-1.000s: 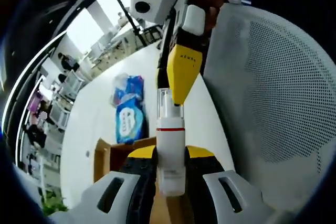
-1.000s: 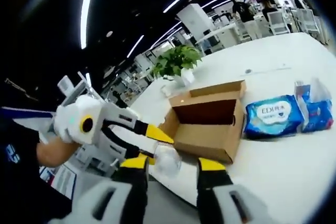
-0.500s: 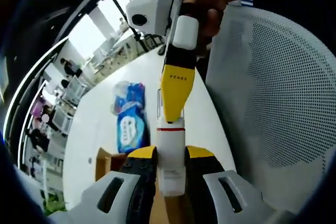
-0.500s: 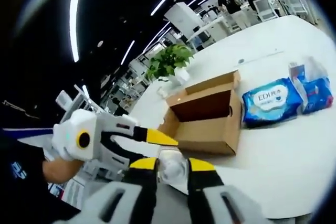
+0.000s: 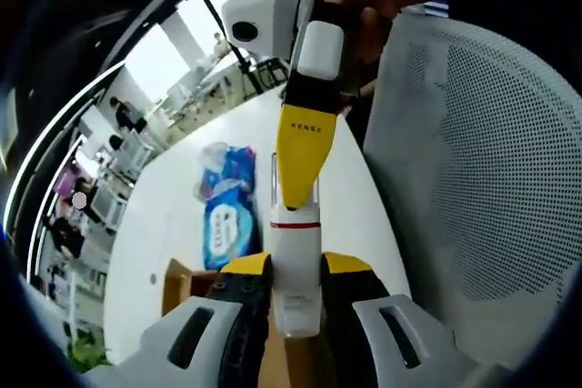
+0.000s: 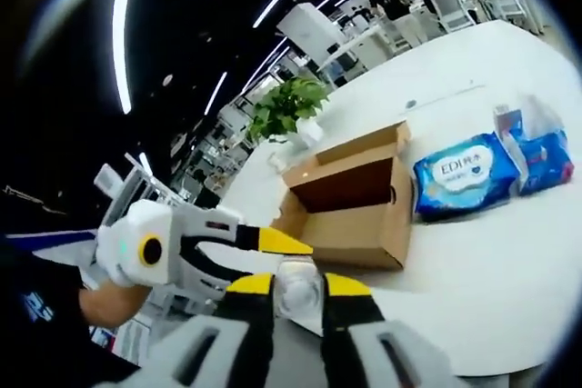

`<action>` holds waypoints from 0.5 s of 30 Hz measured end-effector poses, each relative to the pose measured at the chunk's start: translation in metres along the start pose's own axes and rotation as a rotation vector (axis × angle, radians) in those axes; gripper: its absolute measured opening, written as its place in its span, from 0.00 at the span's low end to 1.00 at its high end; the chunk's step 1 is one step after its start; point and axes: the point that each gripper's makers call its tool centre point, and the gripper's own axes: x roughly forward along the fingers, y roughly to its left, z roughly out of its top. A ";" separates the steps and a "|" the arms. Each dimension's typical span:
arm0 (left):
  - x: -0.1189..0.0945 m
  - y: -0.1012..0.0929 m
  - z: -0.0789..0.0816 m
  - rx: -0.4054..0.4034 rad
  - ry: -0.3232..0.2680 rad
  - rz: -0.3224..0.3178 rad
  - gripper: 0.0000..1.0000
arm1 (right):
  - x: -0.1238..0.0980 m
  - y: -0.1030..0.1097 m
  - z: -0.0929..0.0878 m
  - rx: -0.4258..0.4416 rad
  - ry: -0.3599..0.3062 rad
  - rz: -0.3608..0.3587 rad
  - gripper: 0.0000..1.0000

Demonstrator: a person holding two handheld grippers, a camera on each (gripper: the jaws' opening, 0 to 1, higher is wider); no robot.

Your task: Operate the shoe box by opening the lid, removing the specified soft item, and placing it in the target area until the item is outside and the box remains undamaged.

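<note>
Left jaws: we see the left gripper [image 5: 296,290] clenched on a white bottle [image 5: 296,265] with a red line near its top, held upright along the jaws.
Right jaws: the right gripper [image 6: 297,288] is closed on the clear cap end of the same bottle [image 6: 296,286]; its yellow tip [image 5: 298,156] comes from above in the left gripper view.
Why held so: we judge both grippers share the bottle for a hand-over or to pull the cap; which one, we cannot tell.
Shoe box: the cardboard shoe box [image 6: 350,206] stands on the white desk [image 6: 491,252], lid already open and folded back, inside looks dark.
Soft item: a blue wipes pack [image 6: 459,184] lies just beside the box, outside it, with another blue packet [image 6: 541,156] near.
Around: a potted plant [image 6: 289,106] behind the box; a white mesh chair [image 5: 482,161] close to the grippers.
</note>
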 end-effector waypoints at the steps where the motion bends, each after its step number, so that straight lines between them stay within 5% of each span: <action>1: 0.001 0.000 0.000 -0.006 -0.002 -0.002 0.21 | 0.000 -0.001 0.001 0.001 0.001 -0.001 0.15; 15: 0.000 0.008 -0.001 -0.109 -0.030 0.018 0.29 | -0.005 0.002 0.008 -0.041 -0.008 -0.005 0.15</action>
